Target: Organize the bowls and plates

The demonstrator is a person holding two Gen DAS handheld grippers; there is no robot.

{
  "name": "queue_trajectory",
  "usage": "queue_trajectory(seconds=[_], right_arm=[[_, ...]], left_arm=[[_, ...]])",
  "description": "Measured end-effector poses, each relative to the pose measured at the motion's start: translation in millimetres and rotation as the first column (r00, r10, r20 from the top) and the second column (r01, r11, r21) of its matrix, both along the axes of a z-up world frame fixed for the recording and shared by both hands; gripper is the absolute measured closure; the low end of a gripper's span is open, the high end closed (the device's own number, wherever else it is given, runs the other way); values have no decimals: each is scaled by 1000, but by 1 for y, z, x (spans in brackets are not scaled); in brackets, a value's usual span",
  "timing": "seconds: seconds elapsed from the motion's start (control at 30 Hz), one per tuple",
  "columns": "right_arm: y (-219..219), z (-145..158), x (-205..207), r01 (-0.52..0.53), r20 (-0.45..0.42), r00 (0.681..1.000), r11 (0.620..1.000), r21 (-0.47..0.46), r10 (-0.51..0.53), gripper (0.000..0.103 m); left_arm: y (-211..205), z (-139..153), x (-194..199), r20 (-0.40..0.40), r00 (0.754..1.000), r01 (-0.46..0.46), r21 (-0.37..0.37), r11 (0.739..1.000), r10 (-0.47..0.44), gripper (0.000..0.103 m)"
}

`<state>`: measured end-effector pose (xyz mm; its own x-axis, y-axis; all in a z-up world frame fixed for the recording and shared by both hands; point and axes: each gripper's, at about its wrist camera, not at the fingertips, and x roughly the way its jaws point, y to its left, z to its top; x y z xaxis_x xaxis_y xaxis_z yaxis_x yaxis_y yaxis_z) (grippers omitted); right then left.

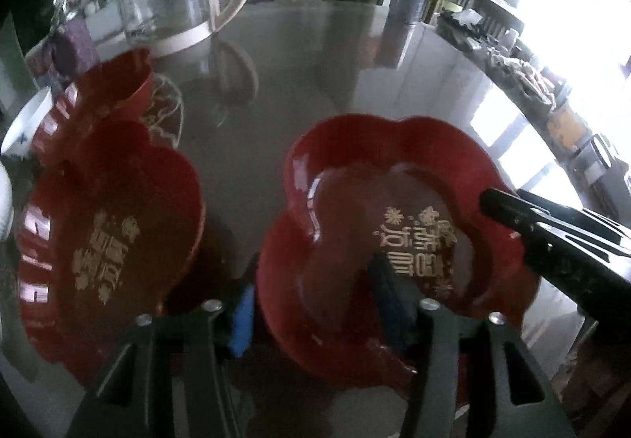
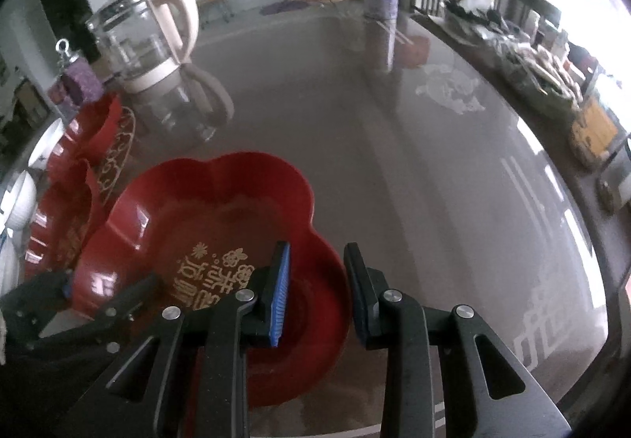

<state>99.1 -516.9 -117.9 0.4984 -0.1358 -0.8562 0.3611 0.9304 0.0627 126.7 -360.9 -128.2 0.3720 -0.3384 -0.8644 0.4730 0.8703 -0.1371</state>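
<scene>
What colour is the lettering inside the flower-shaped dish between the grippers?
Gold, printed on the red dish. The right wrist view shows it best.

Red flower-shaped plate (image 2: 221, 225) looking like glossy plastic, catching highlights, gold lettering printed matt. Second red plate (image 1: 106, 225) showing the same sheen. Tabletop (image 2: 394, 181) appearing as smooth polished glass, mirroring the clear glass kettle (image 2: 134, 43) with its cream plastic handle. Fingers (image 2: 364, 292) reading as matt black plastic, one blue ribbed pad.

Red lobed plate (image 2: 221, 201) – gold lettering, grey glossy table (image 2: 394, 162), cream-handled glass jug (image 2: 146, 40)
</scene>
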Motion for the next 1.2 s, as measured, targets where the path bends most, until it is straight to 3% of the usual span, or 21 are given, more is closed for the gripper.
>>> queue_trajectory(seconds=[0.07, 0.13, 0.27, 0.43, 0.53, 0.63, 0.7, 0.77, 0.9, 0.97, 1.1, 1.2], right_arm=[[0, 8, -4, 12, 12, 1000, 1000, 1, -12, 33], [1, 22, -9, 16, 28, 999, 1000, -9, -16, 33], [7, 72, -27, 69, 89, 994, 995, -75, -62, 31], [46, 148, -46, 55, 230, 973, 988, -144, -21, 26], [79, 191, -65, 49, 364, 931, 993, -107, -7, 24], [110, 212, -84, 57, 477, 878, 997, -42, -30, 22], [133, 213, -96, 67, 532, 844, 998, 4, -59, 19], [155, 201, -104, 98, 520, 849, 995, 24, -96, 19], [195, 142, -112, 254, 263, 933, 967, 11, -248, 19], [212, 115, -125, 269, 193, 945, 963, -11, -262, 19], [238, 106, -145, 224, 188, 963, 963, -151, -195, 19], [248, 121, -154, 185, 295, 948, 962, -200, -120, 19]], left_arm=[[6, 10, -1, -1, 1000, -7, -20, 1000, 7, 31], [13, 31, -4, 32, 999, -5, -44, 999, 6, 24], [36, 84, -9, 94, 996, 6, -118, 993, 6, 20], [89, 159, -22, 265, 964, 44, -146, 988, -4, 16], [136, 179, -28, 349, 936, 7, -128, 992, 39, 16], [193, 182, -33, 352, 930, -68, -111, 992, 103, 13], [224, 174, -41, 344, 928, -122, -79, 989, 142, 8], [244, 164, -54, 348, 923, -158, -38, 987, 162, 2], [260, 143, -90, 356, 928, -136, 36, 990, 114, 2], [260, 135, -106, 341, 937, -86, 27, 996, 72, 2], [258, 119, -113, 301, 951, -85, 26, 996, 73, 2], [259, 102, -100, 233, 968, -108, 42, 993, 95, 2]])
